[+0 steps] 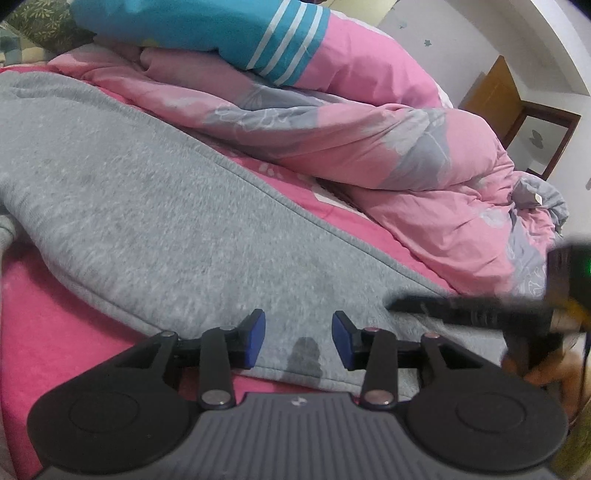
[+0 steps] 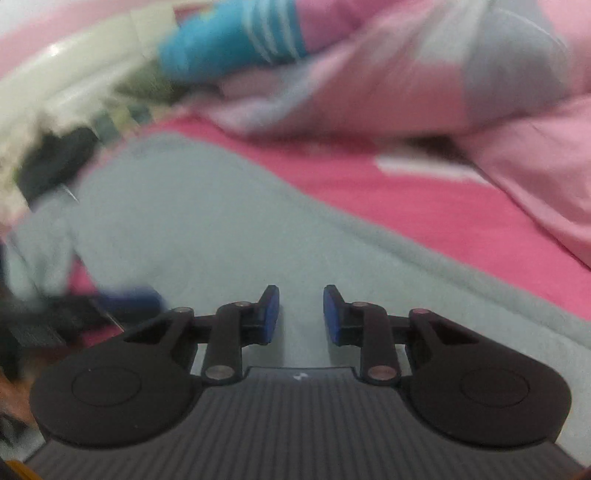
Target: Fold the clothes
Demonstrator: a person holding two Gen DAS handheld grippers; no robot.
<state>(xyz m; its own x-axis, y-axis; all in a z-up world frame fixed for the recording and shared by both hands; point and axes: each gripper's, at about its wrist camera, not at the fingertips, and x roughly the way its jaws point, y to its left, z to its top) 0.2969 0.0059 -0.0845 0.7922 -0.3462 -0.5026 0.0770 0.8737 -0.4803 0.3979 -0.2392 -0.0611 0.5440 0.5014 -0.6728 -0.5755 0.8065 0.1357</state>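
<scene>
A grey fleece garment [image 1: 155,221] lies spread on a bright pink bed sheet [image 1: 48,325]. My left gripper [image 1: 298,338] is open, its blue pads just above the garment's near hem, with nothing between them. A dark stain [image 1: 306,357] marks the fabric by the hem. My right gripper [image 2: 301,314] is open over the same grey garment [image 2: 207,229], empty; that view is blurred by motion. The right gripper also shows as a dark blur at the right of the left wrist view [image 1: 480,314].
A rumpled pink and grey quilt [image 1: 369,147] with a blue striped section [image 1: 229,33] is heaped behind the garment. A wooden cabinet [image 1: 495,92] stands by the white wall at far right. Dark and pale objects [image 2: 55,158] lie blurred at the left.
</scene>
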